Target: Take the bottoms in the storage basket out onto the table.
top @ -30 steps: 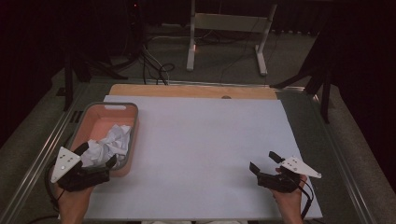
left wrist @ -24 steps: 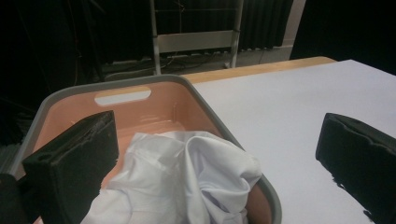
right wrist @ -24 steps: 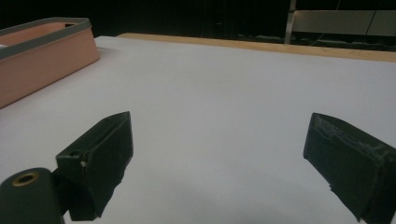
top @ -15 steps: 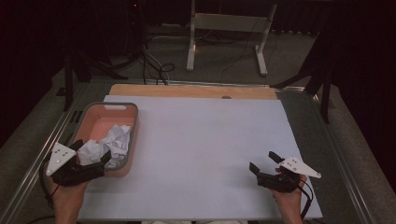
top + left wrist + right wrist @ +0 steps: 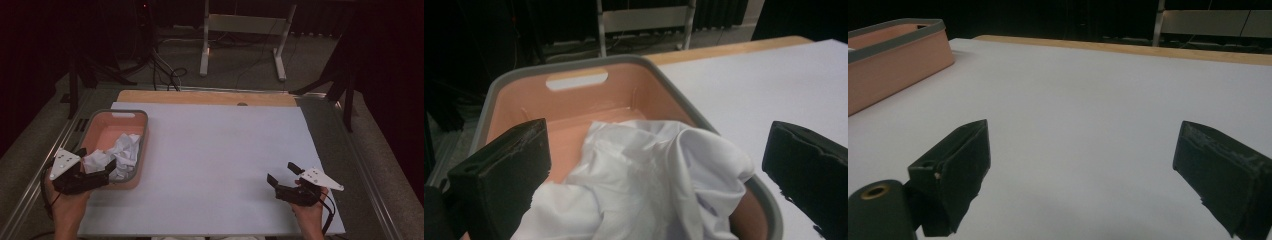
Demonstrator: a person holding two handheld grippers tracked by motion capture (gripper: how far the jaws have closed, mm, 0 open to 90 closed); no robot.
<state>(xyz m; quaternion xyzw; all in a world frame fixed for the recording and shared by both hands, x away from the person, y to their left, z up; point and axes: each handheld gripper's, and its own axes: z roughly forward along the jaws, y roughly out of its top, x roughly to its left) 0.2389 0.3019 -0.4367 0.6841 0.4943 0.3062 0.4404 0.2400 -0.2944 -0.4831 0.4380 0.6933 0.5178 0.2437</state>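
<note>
A crumpled white cloth [image 5: 121,151] lies in a pink bin with a grey rim [image 5: 116,114] at the table's left side. My left gripper [image 5: 96,159] sits at the bin's near end, open, with its jaws wide apart on either side of the cloth's near part. In the left gripper view the cloth [image 5: 649,185] bulges between the two black jaws, over the bin's near rim [image 5: 769,210]. My right gripper [image 5: 281,173] is open at the near right of the table with nothing in it. In the right gripper view it [image 5: 1083,145] hovers over bare white sheet.
A white sheet [image 5: 215,150] covers the table, and a wooden strip [image 5: 200,96] runs along its far edge. The bin [image 5: 893,55] is far to the left in the right gripper view. Beyond the table stand a metal frame [image 5: 240,30] and cables on a dark floor.
My left gripper has shifted a little left along the bin's near end, staying open around the cloth. The right gripper has not moved.
</note>
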